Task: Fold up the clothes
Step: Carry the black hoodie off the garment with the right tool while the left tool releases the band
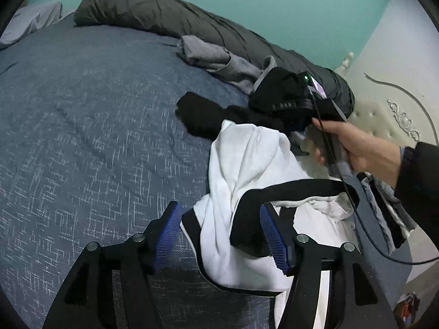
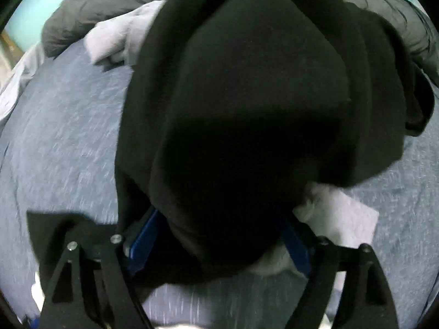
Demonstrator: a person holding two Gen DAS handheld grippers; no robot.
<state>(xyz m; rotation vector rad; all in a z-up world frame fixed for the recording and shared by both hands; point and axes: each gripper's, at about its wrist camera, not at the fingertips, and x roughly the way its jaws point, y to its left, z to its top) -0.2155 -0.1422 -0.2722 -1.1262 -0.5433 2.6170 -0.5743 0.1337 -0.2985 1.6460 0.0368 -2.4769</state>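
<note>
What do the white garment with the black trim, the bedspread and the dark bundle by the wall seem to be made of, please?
White garment: likely a soft cotton-type knit, matte, falling in rounded folds; its black trim looks like a denser band.
Bedspread: woven cloth, blue-grey with pale crosshatch flecks, matte.
Dark bundle: thin, finely crinkled fabric over padding, possibly a synthetic quilt; hard to confirm.

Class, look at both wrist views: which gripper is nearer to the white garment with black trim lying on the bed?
Left. The left gripper has its open jaws on either side of the white garment. The right gripper is further up the bed, over the black garment.
</note>
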